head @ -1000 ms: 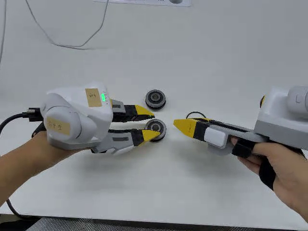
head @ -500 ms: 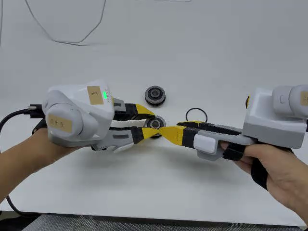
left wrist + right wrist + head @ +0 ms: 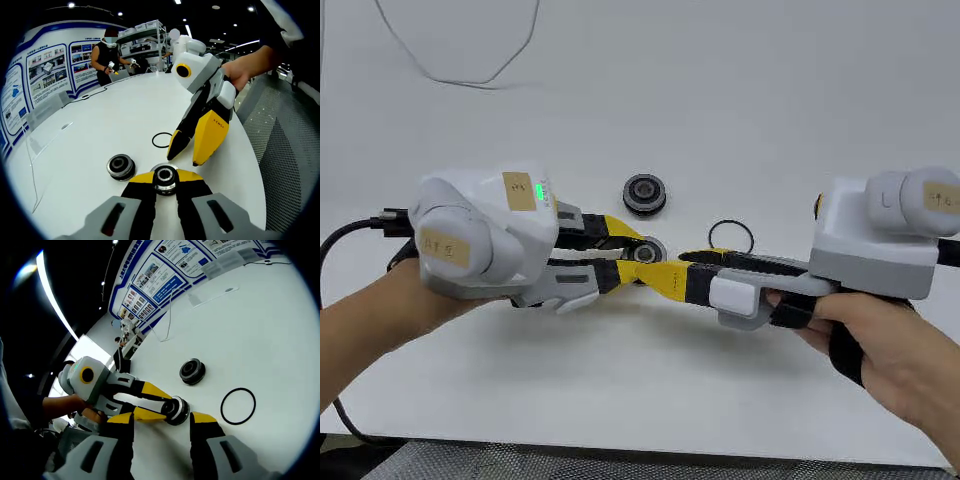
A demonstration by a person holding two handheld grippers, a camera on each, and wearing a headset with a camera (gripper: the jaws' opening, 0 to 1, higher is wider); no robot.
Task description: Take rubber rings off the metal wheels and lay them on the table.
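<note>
A metal wheel [image 3: 646, 250] with a black rubber ring on it is held just above the white table, with my left gripper [image 3: 636, 256] shut on it; the same wheel [image 3: 165, 178] sits between the yellow jaw tips in the left gripper view. My right gripper [image 3: 650, 273] reaches in from the right, open, its tips at the wheel's [image 3: 177, 410] near side. In the left gripper view the right gripper [image 3: 192, 150] points down beside the wheel. A second wheel [image 3: 644, 193] lies behind. One loose rubber ring [image 3: 731, 237] lies flat on the table.
A thin grey cable [image 3: 470, 60] loops over the table's far left. The table's front edge [image 3: 650, 455] runs close below both hands. In the left gripper view a person [image 3: 106, 60] stands at the far end, before wall posters and shelves.
My right gripper has moved left, from a gap away to right up against the held wheel. The left gripper keeps the wheel and has barely shifted.
</note>
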